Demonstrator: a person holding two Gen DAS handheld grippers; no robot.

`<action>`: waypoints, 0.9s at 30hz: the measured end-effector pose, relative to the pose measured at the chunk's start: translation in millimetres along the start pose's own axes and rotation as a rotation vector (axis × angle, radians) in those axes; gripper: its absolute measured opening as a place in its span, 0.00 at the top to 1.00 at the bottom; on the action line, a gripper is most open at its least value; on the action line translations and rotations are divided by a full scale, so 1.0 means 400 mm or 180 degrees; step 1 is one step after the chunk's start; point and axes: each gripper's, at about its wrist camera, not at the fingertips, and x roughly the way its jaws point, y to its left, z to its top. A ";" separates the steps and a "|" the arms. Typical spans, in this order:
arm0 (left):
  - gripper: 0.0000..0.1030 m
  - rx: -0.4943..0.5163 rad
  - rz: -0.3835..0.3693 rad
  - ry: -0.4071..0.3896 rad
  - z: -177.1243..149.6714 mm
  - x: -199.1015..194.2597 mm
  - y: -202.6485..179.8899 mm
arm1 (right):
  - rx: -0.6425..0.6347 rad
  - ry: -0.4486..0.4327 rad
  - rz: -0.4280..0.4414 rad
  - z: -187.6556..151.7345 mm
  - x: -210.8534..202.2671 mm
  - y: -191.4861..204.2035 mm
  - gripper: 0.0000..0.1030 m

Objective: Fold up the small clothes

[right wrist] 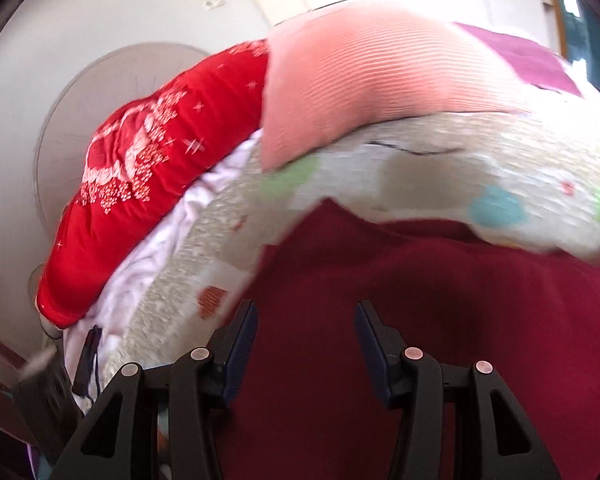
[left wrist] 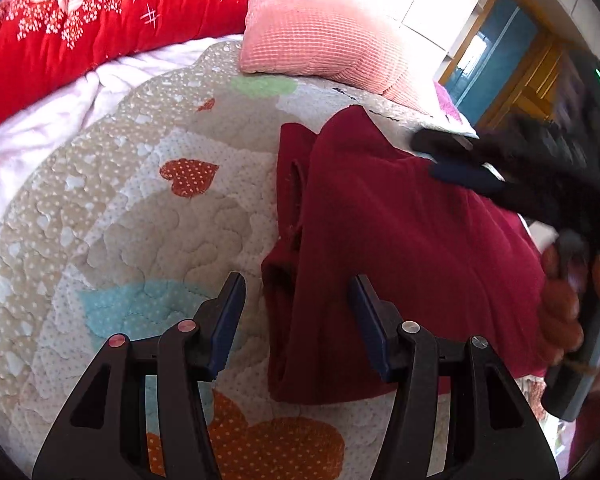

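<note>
A dark red knit garment lies folded on the quilted heart-patterned bedspread. The left gripper hangs with jaws apart over the garment's near left edge, pads not pressing it. The right gripper, blurred, reaches over the garment's far right part. Beyond the garment sits a pink waffle-textured pillow.

A dark red garment lies on a cream quilt patterned with dotted orange hearts, beside a pink pillow.

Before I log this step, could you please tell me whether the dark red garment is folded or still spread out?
Partly folded: the dark red garment lies doubled on the quilt, a layer lapping over its left side.
</note>
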 end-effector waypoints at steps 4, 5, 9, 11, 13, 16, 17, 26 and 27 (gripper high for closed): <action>0.36 -0.0040 -0.0068 0.0039 -0.002 0.009 0.014 | -0.0048 0.0290 -0.0100 0.056 0.128 0.063 0.48; 0.35 -0.0065 -0.0112 0.0059 -0.001 0.009 0.018 | -0.0080 0.0380 -0.0136 0.064 0.161 0.070 0.55; 0.35 -0.0134 -0.0202 0.0098 -0.005 0.010 0.036 | -0.0389 0.0433 -0.0375 0.072 0.228 0.092 0.93; 0.35 -0.0138 -0.0219 0.0103 -0.008 0.010 0.036 | -0.0448 0.0375 -0.0362 0.071 0.226 0.104 0.94; 0.34 -0.0147 -0.0229 0.0107 -0.010 0.010 0.035 | -0.0584 0.0317 -0.0387 0.066 0.217 0.121 0.94; 0.33 -0.0159 -0.0234 0.0100 -0.015 0.010 0.036 | -0.0600 0.0407 -0.0390 0.056 0.236 0.115 0.94; 0.33 -0.0168 -0.0238 0.0098 -0.015 0.010 0.037 | -0.0579 0.0492 -0.0407 0.052 0.252 0.105 0.94; 0.33 -0.0199 -0.0253 0.0082 -0.013 0.011 0.044 | -0.0516 0.0531 -0.0575 0.065 0.194 0.132 0.39; 0.33 -0.0204 -0.0261 0.0083 -0.013 0.011 0.046 | -0.0526 0.0590 -0.0617 0.065 0.200 0.135 0.39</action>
